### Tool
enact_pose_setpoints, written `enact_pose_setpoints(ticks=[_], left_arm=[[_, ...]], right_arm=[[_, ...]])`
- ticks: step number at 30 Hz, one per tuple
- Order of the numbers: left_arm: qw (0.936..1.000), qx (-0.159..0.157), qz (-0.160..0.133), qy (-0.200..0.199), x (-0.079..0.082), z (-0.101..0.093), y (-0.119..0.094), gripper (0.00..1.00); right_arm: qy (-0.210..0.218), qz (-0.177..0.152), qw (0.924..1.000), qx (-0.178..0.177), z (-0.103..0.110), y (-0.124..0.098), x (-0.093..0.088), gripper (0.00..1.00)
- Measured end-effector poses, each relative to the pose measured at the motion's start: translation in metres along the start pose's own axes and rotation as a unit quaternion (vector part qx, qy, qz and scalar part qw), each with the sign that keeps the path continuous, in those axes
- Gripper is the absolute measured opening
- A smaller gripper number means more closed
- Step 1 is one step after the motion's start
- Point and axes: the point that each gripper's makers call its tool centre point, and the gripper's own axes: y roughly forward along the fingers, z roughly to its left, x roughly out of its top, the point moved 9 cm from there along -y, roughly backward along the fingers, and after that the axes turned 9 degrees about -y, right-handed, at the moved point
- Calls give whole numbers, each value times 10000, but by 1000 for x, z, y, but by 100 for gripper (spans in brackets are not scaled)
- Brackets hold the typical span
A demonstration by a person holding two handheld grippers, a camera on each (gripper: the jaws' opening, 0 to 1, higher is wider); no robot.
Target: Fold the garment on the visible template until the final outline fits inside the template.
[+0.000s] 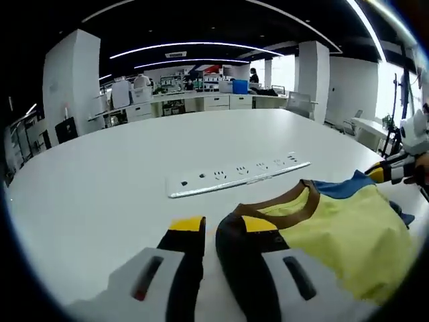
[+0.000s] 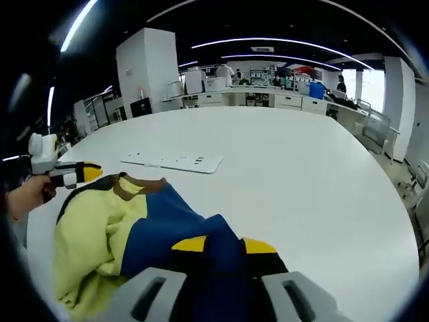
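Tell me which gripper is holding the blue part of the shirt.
The right gripper: blue fabric bunches between its jaws. The left gripper grips the brown collar.

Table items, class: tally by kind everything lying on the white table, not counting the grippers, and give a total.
Garment: 1 (yellow and blue, brown collar)
Power strip: 1 (white, long)
Total: 2
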Motion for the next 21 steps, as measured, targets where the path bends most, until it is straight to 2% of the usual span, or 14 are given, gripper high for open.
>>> enact_pose_setpoints(ticks=[3, 7, 8, 9, 12, 21], left_arm=[[10000, -59, -42, -41, 1, -1, -11, 31], [9994, -227, -182, -210, 2, -6, -27, 39], [9985, -338, -198, -385, 2, -9, -31, 41], [9984, -398, -146, -379, 2, -10, -35, 42], [9991, -413, -93, 40, 2, -12, -48, 44], [9990, -429, 11, 152, -9, -24, -75, 48]], right_arm=[[148, 50, 9998, 114, 5, -9, -2, 37], [304, 8, 9991, 290, 11, -20, -3, 45], [319, 4, 9990, 311, 13, -24, -3, 47], [329, -1, 9989, 343, 14, -27, -4, 48], [396, -26, 9980, 489, 20, -37, -5, 51], [254, 63, 9975, 653, 40, -60, -19, 56]])
